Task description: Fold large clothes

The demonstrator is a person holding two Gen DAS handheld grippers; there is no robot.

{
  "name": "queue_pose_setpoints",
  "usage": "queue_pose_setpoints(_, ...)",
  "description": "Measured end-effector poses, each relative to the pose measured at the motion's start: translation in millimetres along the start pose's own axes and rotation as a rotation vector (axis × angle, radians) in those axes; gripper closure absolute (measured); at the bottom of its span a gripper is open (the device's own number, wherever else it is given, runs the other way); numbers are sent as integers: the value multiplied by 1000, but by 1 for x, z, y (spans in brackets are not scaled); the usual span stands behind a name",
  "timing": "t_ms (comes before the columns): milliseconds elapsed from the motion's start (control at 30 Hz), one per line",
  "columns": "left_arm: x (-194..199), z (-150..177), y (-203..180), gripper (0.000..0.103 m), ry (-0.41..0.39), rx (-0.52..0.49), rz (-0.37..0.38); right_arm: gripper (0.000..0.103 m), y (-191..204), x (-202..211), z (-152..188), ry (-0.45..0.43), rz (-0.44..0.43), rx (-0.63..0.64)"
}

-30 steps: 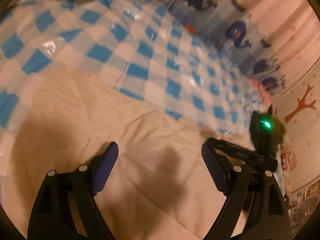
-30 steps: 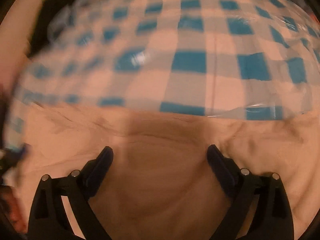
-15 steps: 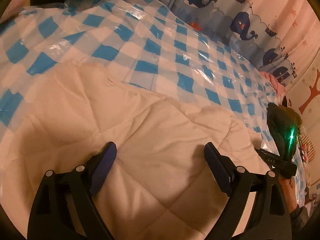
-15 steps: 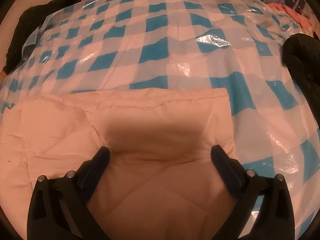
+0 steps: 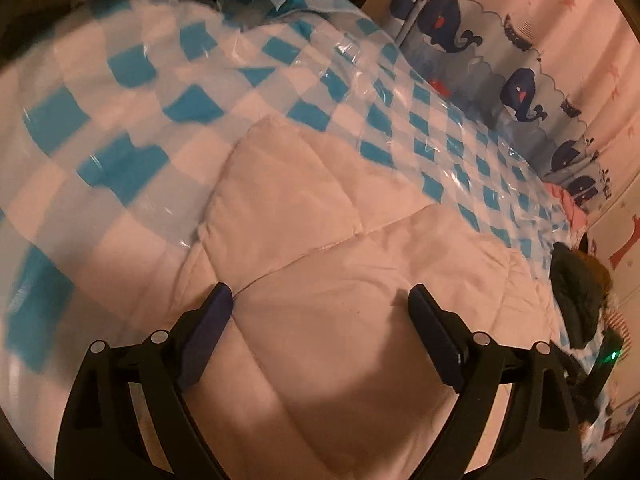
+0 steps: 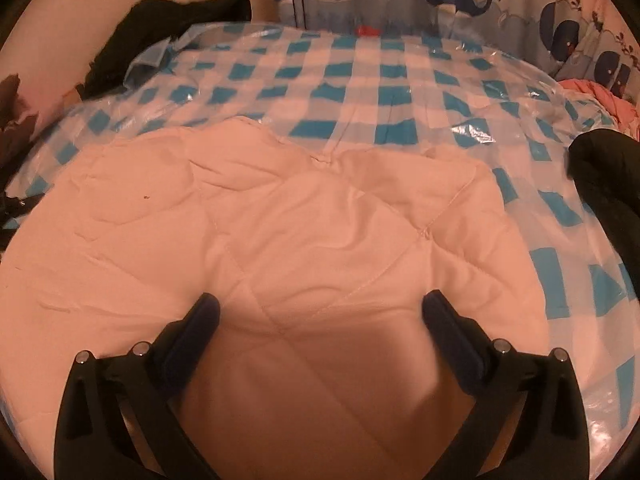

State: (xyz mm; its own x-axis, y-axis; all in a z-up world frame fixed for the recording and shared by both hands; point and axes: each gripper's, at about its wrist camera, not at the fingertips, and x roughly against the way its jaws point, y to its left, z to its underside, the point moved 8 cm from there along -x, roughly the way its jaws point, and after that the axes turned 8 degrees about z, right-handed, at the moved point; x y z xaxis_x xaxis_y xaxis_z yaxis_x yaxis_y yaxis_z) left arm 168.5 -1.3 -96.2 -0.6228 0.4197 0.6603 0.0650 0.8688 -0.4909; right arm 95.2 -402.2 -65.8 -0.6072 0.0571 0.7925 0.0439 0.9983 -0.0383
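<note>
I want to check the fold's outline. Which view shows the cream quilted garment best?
The right wrist view: the cream quilted garment shows its whole far edge and right corner. The left wrist view shows it closer, blurrier, with only part of the edge.

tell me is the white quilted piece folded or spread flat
Folded, it seems. The white quilted piece forms a compact block on the checked plastic sheet, and the left view shows one layer overlapping another.

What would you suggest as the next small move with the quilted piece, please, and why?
Probably lower the open right gripper toward the far edge of the cream quilted piece and grasp it. Both grippers, including the left gripper, hold nothing, and the piece lies spread on the checkered sheet.
</note>
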Motion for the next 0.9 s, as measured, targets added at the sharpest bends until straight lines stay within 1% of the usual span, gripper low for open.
queue_pose_setpoints(33, 8, -1, 0, 17, -15, 6, -9, 6, 0, 4, -2, 39, 17, 11)
queue_pose_setpoints(67, 23, -5, 1, 17, -46, 25, -3, 6, 1, 13, -7, 57, 33, 4)
queue_pose_setpoints(133, 45, -9, 1, 17, -87, 55, 20, 6, 14, 46, -28, -38, -30, -30)
queue_pose_setpoints(167, 51, -10, 3, 17, -101, 62, 21, 6, 31, 61, -44, -85, -51, -10)
queue_pose_setpoints(200, 58, -12, 6, 17, -117, 73, 18, 6, 44, 67, -53, -109, -62, 14)
queue_pose_setpoints(267, 70, -19, 16, 17, -138, 102, 3, 6, 89, 70, -82, -132, -113, 81)
queue_pose_setpoints(300, 76, -22, 22, 17, -153, 123, 4, 6, 103, 65, -89, -133, -120, 98)
queue_pose_setpoints(367, 90, -30, 41, 17, -180, 168, 15, 6, 134, 34, -96, -108, -107, 140)
queue_pose_setpoints(400, 97, -34, 50, 17, -193, 181, 12, 6, 144, 12, -90, -75, -79, 164)
queue_pose_setpoints(433, 103, -37, 60, 17, -205, 186, 5, 6, 155, -31, -69, 9, -51, 202)
queue_pose_setpoints(467, 110, -40, 73, 17, -218, 187, -14, 6, 155, -48, -57, 49, -71, 181)
queue_pose_setpoints(533, 125, -44, 96, 17, -251, 220, -62, 6, 144, -62, -54, 94, -126, 91)
queue_pose_setpoints(567, 126, -45, 99, 17, -251, 232, -48, 6, 142, -61, -55, 106, -138, 87)
queue_pose_setpoints(633, 124, -45, 95, 17, -236, 232, -9, 7, 139, -55, -59, 123, -139, 93)
queue_pose_setpoints(667, 124, -45, 86, 17, -231, 211, 9, 7, 136, -46, -62, 118, -126, 88)
queue_pose_setpoints(700, 123, -45, 75, 17, -231, 190, 27, 7, 135, -32, -66, 92, -128, 73)
queue_pose_setpoints(767, 121, -44, 48, 17, -232, 128, 71, 7, 141, 3, -67, 21, -195, 59)
queue_pose_setpoints(800, 118, -42, 34, 17, -225, 100, 89, 7, 142, 19, -65, -9, -206, 73)
queue_pose_setpoints(833, 112, -39, 19, 17, -213, 76, 112, 7, 143, 35, -61, -42, -208, 98)
queue_pose_setpoints(867, 103, -34, 2, 17, -188, 46, 141, 7, 139, 47, -56, -66, -189, 119)
queue_pose_setpoints(900, 92, -29, -14, 17, -160, 18, 155, 7, 131, 52, -50, -86, -149, 130)
